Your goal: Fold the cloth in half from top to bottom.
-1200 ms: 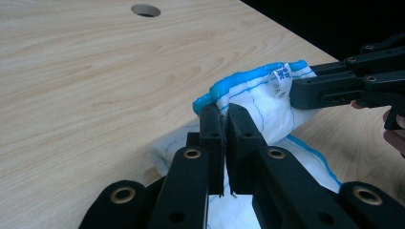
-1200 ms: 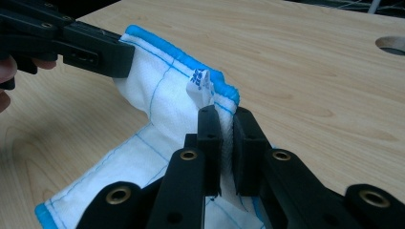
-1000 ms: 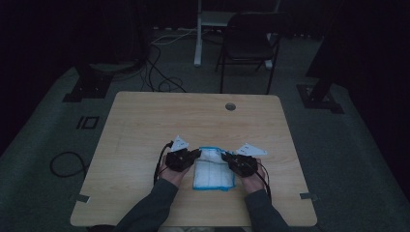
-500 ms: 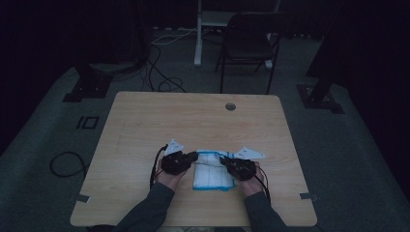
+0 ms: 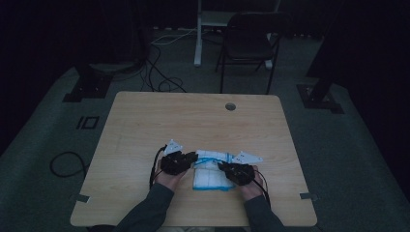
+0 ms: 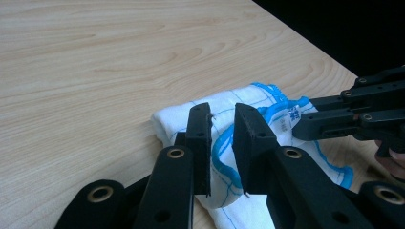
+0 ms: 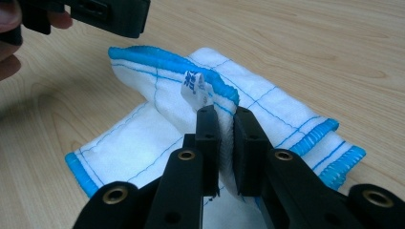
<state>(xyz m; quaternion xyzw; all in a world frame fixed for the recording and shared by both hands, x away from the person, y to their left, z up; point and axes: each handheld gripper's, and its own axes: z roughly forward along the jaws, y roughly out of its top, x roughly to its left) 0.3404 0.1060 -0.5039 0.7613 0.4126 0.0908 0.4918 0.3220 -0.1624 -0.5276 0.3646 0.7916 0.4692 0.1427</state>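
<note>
**Folding the cloth: one side let go, one side pinched**

We have the white cloth with blue edging on the near middle of the wooden table, partly folded, its long axis running near to far between our hands. Our right gripper is clamped on a raised fold of it, just below the small label. Our left gripper has just been opening: its jaws stand apart over the cloth's left fold, pressing nothing. The cloth lies straight ahead of both grippers, the right one alone in control. We judge the next move hinges on carrying that pinched fold along the long axis.
</note>
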